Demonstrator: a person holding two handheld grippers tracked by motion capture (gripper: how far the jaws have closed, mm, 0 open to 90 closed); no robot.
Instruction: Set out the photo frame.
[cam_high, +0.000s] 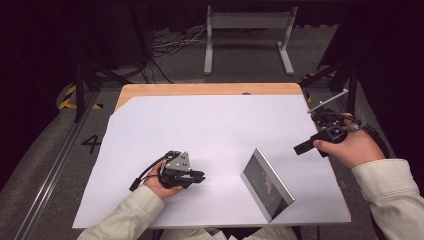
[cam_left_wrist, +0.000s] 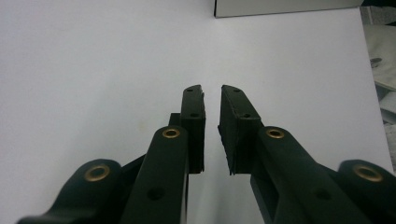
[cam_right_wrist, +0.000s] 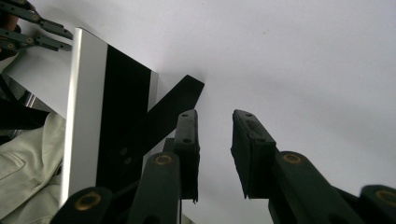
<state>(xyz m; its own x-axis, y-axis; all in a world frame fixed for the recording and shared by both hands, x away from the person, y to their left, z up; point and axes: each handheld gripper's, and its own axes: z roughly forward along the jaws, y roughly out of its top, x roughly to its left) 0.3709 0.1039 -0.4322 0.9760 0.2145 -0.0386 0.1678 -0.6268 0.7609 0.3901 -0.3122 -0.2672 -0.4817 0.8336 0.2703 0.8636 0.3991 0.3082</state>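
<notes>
Upright, the picture frame (cam_high: 266, 184) runs diagonally, facing the left gripper (cam_high: 199, 176).

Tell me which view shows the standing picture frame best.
The high view: the whole picture frame stands propped on the white sheet between both hands. The right gripper view shows its dark back and stand close up; the left gripper view catches one bottom edge at the top.

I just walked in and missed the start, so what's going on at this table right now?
A person sits at a table covered with white paper, holding a two-jaw gripper in each hand. A silver picture frame stands propped on its black back stand between them, touched by neither. The left gripper rests low on the paper, jaws slightly apart with nothing between them. The right gripper is raised off to the frame's right, pointing toward it, its jaws also apart and empty.
</notes>
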